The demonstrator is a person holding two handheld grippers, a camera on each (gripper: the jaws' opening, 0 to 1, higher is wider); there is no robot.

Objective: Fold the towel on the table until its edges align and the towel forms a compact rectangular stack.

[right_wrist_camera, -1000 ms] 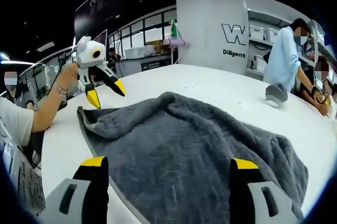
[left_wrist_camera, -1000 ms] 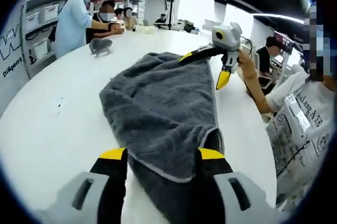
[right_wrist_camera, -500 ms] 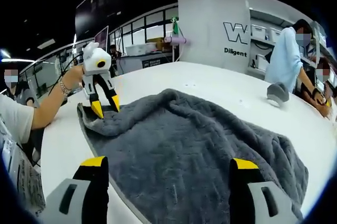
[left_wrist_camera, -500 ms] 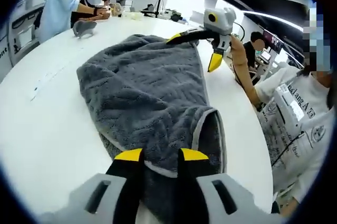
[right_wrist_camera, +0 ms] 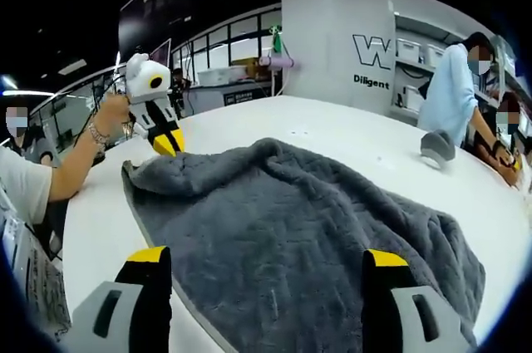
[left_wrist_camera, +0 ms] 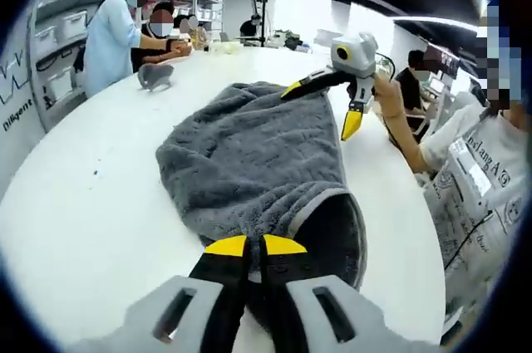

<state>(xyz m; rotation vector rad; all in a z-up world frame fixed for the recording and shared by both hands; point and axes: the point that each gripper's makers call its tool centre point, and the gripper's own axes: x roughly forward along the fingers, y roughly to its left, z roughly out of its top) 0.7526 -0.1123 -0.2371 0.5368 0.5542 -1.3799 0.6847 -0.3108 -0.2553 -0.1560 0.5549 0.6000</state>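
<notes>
A grey towel (left_wrist_camera: 249, 154) lies rumpled along the white table (left_wrist_camera: 91, 195). In the left gripper view my left gripper (left_wrist_camera: 255, 247) is shut on the towel's near corner, its yellow tips pressed together over the hem. My right gripper (left_wrist_camera: 322, 110) hangs open over the far end, one jaw at the towel's edge and the other off to its side. In the right gripper view the towel (right_wrist_camera: 299, 220) spreads between and under the wide-open jaws of my right gripper (right_wrist_camera: 268, 257). My left gripper (right_wrist_camera: 170, 144) pinches the far left corner there.
A small grey object (left_wrist_camera: 155, 75) sits further along the table, also seen as the grey object (right_wrist_camera: 436, 147). People (left_wrist_camera: 112, 29) stand at that far side. The table (right_wrist_camera: 349, 133) has a curved edge close beside the towel, by the person's body (left_wrist_camera: 474, 178).
The left jaws went from wide open to shut on the towel's near corner. In the right gripper view the left gripper came down to that corner. The right gripper stays open.
</notes>
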